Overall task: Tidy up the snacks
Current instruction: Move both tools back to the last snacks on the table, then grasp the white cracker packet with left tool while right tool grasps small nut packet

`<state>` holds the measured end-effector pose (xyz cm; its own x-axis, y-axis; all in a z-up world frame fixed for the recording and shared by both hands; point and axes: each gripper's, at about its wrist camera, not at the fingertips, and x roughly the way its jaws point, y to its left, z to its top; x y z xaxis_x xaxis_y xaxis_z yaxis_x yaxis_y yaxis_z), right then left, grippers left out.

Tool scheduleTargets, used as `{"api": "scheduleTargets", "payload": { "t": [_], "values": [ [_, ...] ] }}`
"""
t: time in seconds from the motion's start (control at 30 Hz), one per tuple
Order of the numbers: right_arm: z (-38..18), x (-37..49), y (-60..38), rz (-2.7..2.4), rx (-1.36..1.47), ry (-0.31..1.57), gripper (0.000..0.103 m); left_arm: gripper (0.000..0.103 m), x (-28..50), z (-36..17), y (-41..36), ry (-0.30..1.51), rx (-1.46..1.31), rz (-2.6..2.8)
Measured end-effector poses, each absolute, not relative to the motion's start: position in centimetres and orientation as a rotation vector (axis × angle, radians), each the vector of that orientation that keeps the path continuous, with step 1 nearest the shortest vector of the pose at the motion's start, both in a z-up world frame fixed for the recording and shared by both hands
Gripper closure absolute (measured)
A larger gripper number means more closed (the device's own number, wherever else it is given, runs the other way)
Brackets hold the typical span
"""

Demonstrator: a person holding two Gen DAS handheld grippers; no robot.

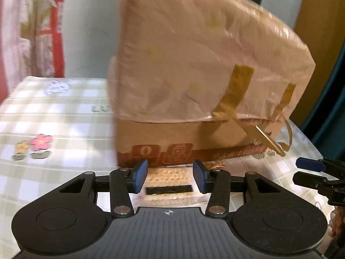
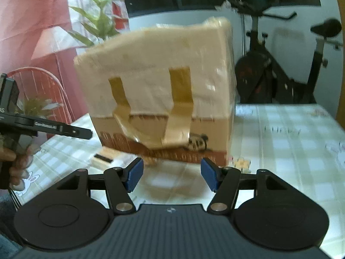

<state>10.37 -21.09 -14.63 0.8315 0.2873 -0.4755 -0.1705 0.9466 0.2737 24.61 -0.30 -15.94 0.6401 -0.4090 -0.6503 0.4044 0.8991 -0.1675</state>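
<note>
Left gripper [image 1: 170, 176] wide, empty, above cracker pack [image 1: 170, 185] on checked surface [image 1: 54, 116]. Right gripper [image 2: 171, 176] wide, empty too. Box [image 1: 194, 86] just behind. Probably light, brittle, slippery wrap; best pinched gently across long edges.

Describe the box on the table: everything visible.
The box is brown cardboard, upper part wrapped in pale glossy plastic with yellowish tape strips over the edge; its lower band carries dark red print. It stands on the checked tablecloth, blurred, possibly tilted. A cracker pack lies at its base. Neither the left gripper nor the right gripper, both open, touches it.
</note>
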Motion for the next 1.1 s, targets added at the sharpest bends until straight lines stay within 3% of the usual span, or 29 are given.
{"api": "scheduleTargets", "payload": {
  "t": [0.43, 1.1],
  "values": [
    [-16.2, 11.2, -21.7, 0.232, 0.267, 0.603, 0.041, 0.054, 26.2, -18.3, -1.2, 0.746, 0.123, -0.513],
    [-16.5, 11.5, -20.9, 0.263, 0.264, 0.623, 0.041, 0.053, 21.1, -17.6, 1.1, 0.799, 0.018, -0.531]
  ]
}}
